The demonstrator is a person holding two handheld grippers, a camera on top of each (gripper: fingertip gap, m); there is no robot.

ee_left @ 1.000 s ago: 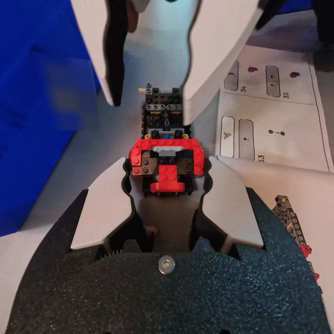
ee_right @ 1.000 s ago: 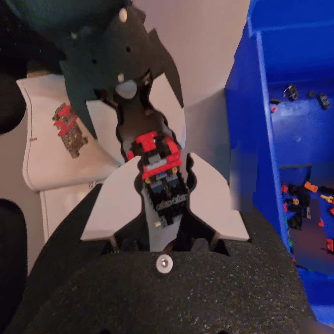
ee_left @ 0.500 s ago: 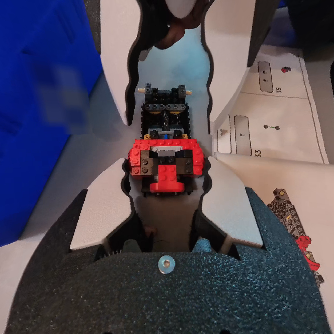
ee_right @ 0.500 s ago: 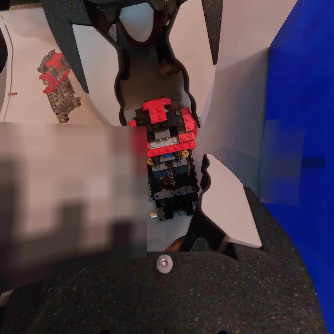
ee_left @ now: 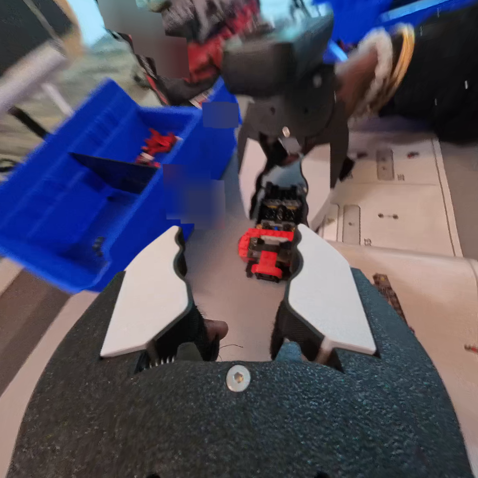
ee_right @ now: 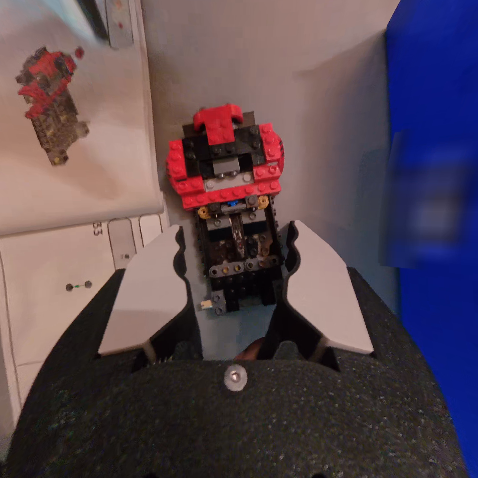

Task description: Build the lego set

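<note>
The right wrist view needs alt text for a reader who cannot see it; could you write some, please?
A red and black lego car sits on a pale table, its rear between the open right gripper. An instruction booklet lies left, a blue bin right.

The model [ee_right: 227, 204] is red at its front part and black behind, with small grey plates, two yellow-gold studs and one tiny blue piece in the middle. The bin [ee_left: 85, 186], at the left of the left view, is strong blue and holds red pieces [ee_left: 157, 143]. The booklet [ee_right: 64, 181] is white with grey boxes and a red-and-dark printed drawing. Both grippers, left [ee_left: 237, 248] and right [ee_right: 236, 248], have white fingers [ee_left: 152, 292] with black edges on a speckled black body. The table [ee_right: 297, 90] is pale grey.
</note>
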